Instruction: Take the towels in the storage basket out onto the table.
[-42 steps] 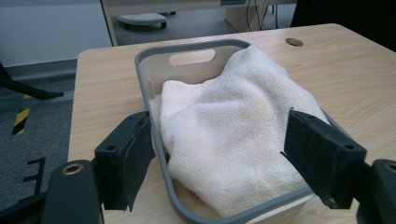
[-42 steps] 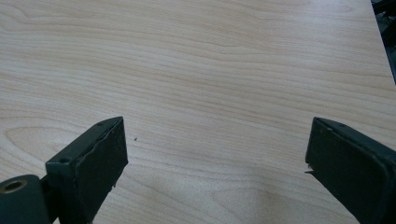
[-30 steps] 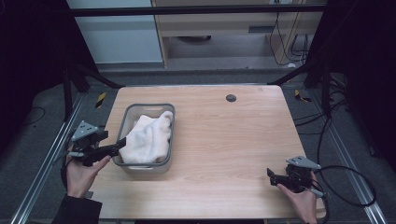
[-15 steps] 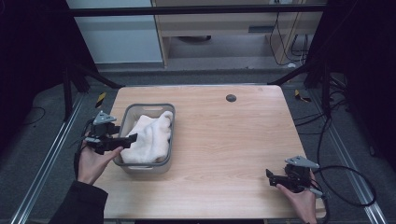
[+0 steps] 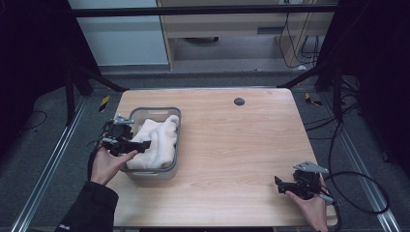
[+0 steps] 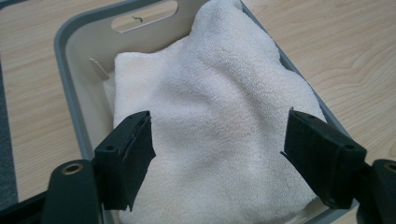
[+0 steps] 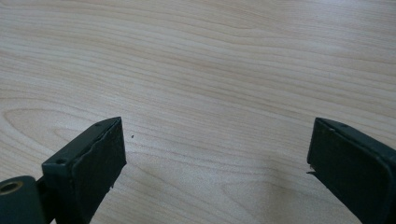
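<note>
A white towel [image 5: 157, 138] lies crumpled in a grey plastic basket [image 5: 175, 159] on the left of the wooden table. My left gripper [image 5: 143, 145] reaches over the basket's left rim, just above the towel. In the left gripper view its jaws stand wide open on either side of the towel [image 6: 215, 121], with the basket's grey wall [image 6: 74, 74] behind. My right gripper [image 5: 280, 183] rests low near the table's front right corner, open, with bare wood between its jaws [image 7: 215, 154].
A small dark round hole [image 5: 239, 101] sits near the table's far edge. A black cable [image 5: 358, 193] loops off the right gripper past the table's right edge. Metal frame rails run along both sides; shelving stands behind the table.
My left gripper has risen from the table's left edge and moved right, over the basket rim and above the towel. The right gripper has stayed nearly still.
</note>
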`<state>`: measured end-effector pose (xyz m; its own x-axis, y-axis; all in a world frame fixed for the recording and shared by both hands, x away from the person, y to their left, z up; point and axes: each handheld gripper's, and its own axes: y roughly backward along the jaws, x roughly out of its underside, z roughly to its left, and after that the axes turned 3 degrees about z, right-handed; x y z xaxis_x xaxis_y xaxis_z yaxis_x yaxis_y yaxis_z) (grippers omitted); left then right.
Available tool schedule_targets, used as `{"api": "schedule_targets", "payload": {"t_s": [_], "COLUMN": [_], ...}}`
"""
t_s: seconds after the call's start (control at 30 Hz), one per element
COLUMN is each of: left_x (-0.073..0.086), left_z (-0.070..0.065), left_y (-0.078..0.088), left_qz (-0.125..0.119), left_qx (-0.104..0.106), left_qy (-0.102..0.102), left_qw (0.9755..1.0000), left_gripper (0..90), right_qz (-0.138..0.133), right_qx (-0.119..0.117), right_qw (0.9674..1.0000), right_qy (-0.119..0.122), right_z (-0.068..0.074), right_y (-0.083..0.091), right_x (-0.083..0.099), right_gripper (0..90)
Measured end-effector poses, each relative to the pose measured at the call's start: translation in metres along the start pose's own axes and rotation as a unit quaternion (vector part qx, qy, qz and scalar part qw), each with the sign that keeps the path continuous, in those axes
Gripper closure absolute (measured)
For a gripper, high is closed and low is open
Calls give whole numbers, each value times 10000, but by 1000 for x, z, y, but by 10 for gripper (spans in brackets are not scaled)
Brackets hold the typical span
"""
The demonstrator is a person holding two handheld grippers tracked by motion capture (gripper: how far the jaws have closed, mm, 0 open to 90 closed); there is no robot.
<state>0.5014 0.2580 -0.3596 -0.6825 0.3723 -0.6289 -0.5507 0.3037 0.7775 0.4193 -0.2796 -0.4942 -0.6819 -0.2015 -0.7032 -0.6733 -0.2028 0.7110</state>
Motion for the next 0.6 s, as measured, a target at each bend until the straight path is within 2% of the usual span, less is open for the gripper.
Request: {"api": "schedule_targets", "payload": {"t_s": [0.27, 0.5, 0.6], "left_x": [-12, -19, -20], "left_z": [-13, -23, -25], "left_y": [-20, -34, -39], "left_qz": [83, 97, 65], "left_qx": [127, 110, 153], "left_qy": [-35, -99, -14], "left_qw": [9999, 9998, 9999], "left_gripper": [200, 158, 142], "right_qz": [83, 151, 186], "right_qx": [-12, -8, -14], "right_qw": [10000, 9999, 9998], "right_qy": [34, 54, 66], "right_z": [1, 0, 1], "right_y": [-2, -3, -3], "right_x": [0, 0, 0], "right_gripper": [39, 30, 26]}}
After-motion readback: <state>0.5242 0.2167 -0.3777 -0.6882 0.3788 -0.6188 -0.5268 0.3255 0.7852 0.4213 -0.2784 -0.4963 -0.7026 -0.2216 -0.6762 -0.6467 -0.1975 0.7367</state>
